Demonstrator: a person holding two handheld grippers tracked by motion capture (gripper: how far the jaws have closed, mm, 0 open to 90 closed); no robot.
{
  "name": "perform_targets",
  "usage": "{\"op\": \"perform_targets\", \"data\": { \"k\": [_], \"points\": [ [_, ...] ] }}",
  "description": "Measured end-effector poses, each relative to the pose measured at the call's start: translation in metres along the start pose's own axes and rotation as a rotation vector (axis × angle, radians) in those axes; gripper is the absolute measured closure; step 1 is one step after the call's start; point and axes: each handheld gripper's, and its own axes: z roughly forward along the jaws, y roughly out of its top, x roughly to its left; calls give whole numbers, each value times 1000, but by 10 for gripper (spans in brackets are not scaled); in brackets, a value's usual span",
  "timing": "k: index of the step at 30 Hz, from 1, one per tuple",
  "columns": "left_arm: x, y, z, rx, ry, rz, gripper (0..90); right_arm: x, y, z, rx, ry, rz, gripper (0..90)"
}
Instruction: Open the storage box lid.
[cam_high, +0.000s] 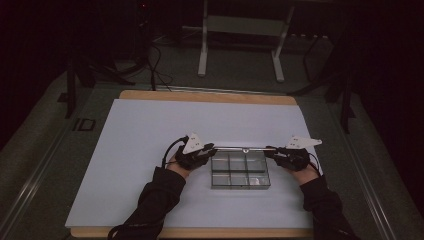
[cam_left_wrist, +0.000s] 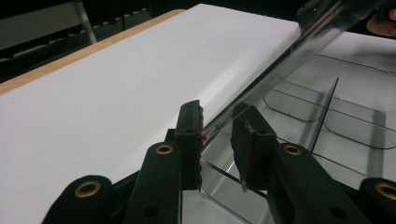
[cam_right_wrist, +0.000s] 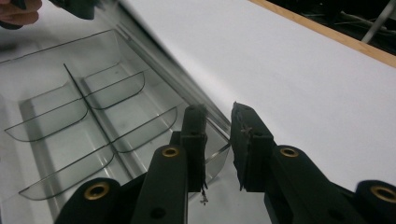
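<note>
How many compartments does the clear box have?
6. The clear box holds two rows of three: a far row beside the raised lid and a near row toward the person.

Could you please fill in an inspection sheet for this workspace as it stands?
Surface: white sheet over a wooden board; no marks seen.
Job's things: clear compartment box with dividers, its lid raised along the far edge.
Clutter: nothing seen.
Grippers: left gripper has the lid's edge between its jaws, with a gap on one side; right gripper stands at the box's opposite corner, jaws apart.
Cables: one trails from the left gripper across the sheet; more lie on the floor beyond the table.
Surroundings: dark room, a white metal stand behind the table.
</note>
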Motion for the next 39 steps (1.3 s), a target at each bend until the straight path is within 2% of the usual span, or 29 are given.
{"op": "perform_targets", "data": {
  "k": [15,24,30,39],
  "points": [
    [1,2,6,-30,35,-20,763,0,3,3,-38,-41,27,770],
    [4,1,8,-40,38,-38,781,-2,2,5,-32,-48,42,790],
    [4,2,10,-40,56,-51,790,-3,3,7,-37,-54,51,791],
    [8,1,13,-68,57,-76,793,-4,5,11,-32,-69,70,804]
  ]
}}
